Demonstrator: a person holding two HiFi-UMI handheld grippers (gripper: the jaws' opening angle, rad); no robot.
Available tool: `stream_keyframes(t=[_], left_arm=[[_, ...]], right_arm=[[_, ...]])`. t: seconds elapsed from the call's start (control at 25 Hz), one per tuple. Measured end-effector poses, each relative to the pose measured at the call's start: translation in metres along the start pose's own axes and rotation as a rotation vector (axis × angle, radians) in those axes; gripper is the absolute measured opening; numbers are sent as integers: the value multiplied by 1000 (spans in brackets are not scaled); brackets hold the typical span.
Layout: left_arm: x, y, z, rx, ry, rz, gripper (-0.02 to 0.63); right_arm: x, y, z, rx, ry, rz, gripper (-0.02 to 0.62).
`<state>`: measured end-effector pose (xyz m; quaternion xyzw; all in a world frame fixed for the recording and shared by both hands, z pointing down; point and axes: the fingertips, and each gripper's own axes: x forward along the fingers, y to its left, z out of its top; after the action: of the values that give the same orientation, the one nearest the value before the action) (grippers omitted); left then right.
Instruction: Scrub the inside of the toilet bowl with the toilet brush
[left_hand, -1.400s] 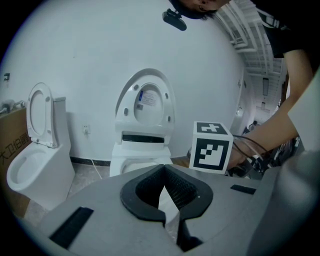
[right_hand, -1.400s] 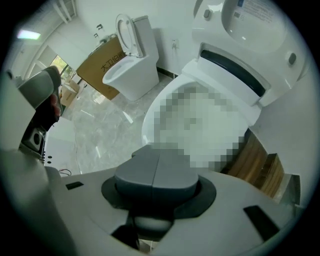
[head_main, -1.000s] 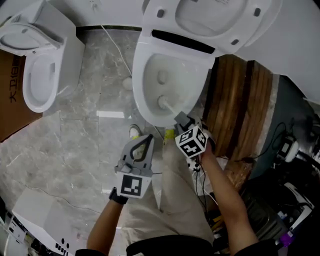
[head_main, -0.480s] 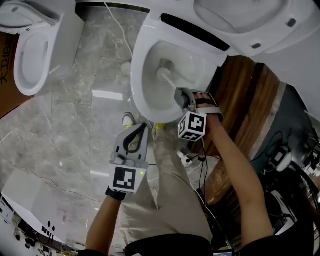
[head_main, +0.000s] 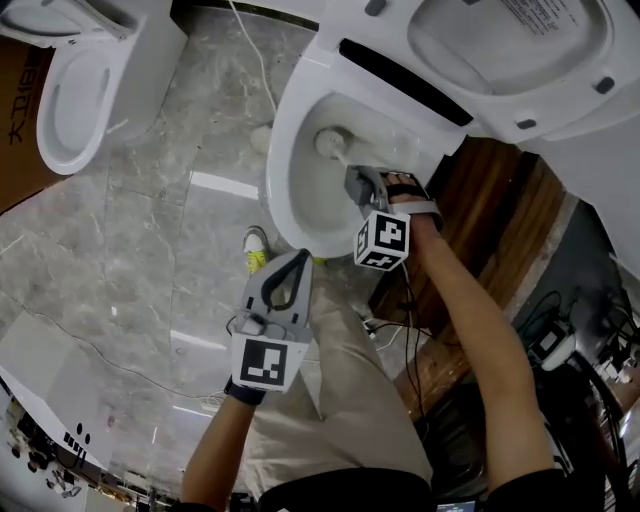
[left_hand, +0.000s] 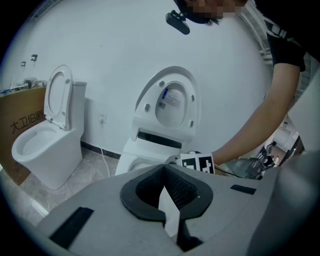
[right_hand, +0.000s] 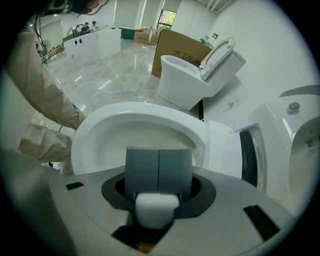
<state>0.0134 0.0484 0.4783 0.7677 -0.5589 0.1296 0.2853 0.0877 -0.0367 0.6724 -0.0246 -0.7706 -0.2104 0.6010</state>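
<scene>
The toilet brush (head_main: 329, 143) is inside the toilet bowl (head_main: 281, 175). Its white head is low in the far part of the bowl, and its handle comes back to the near right, into my right tongs (head_main: 358, 186). In the right gripper view I see these tongs (right_hand: 159, 170) pinching the white handle, with the two grey pads tight on it and the bowl rim (right_hand: 125, 112) just behind them. The right tongs are over the right side of the rim. The seat and lid (head_main: 510, 50) stand raised at the far side.

My left tongs (head_main: 292, 268) are pressed together with nothing between them; the left gripper view shows the two tips (left_hand: 164, 182) touching. They hang over the marble floor (head_main: 170, 220), near and left of the bowl and apart from it. A second toilet (head_main: 75, 110) stands far left, and a wooden platform (head_main: 480, 220) lies right of the bowl.
</scene>
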Motion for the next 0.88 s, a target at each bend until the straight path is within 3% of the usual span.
stream_keyframes(t=[0.48, 0.88], left_arm=[[9, -33, -8, 61, 49, -46, 18], [8, -39, -6, 91, 52, -77, 18]], right_arm=[[1, -38, -24, 64, 72, -129, 158], [-3, -29, -57, 148, 210, -135, 156]])
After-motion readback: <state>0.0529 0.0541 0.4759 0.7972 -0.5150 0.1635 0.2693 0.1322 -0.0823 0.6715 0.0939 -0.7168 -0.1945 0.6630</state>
